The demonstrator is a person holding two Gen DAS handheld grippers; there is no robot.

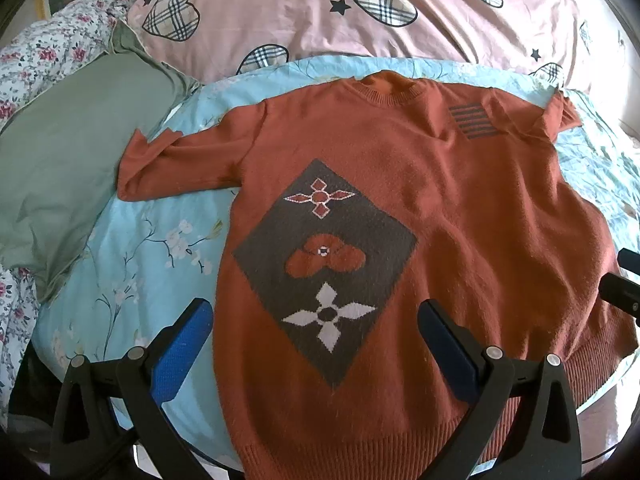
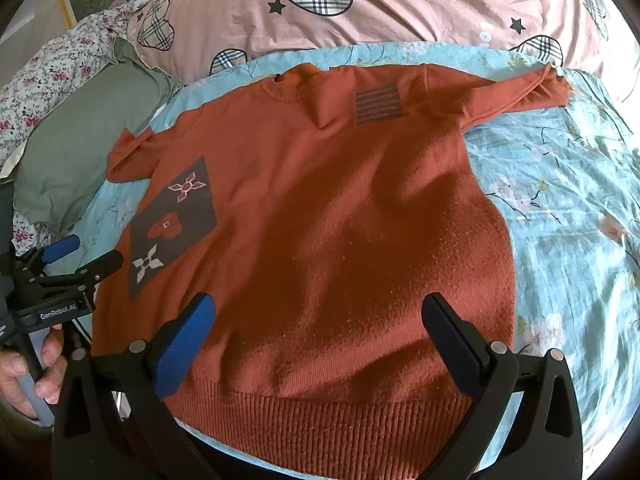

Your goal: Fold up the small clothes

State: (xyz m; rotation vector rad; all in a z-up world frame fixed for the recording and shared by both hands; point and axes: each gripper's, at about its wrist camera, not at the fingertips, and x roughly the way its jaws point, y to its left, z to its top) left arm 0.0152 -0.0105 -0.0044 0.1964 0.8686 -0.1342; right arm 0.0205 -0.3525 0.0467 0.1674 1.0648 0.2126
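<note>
Left wrist view: rust sweater (image 1: 400, 208) lies flat, front up, on the blue floral bedspread (image 1: 132, 264), sleeves spread.
Left gripper (image 1: 316, 336): jaws wide apart, empty, above the hem.
Right gripper (image 2: 320, 332): jaws spread, empty, over the hem.
Progress: no fold made yet; all folding remains.

Rust-orange sweater (image 1: 460, 208) with grey diamond (image 1: 324, 268) at seven o'clock; pale-blue blossom-print sheet (image 2: 560, 184); pink plaid-heart quilt (image 1: 312, 16) at twelve o'clock.

Sweater (image 1: 400, 208) flat on bedsheet (image 1: 152, 248) (pillow (image 1: 60, 160) left, duvet (image 1: 320, 12) behind).
</note>
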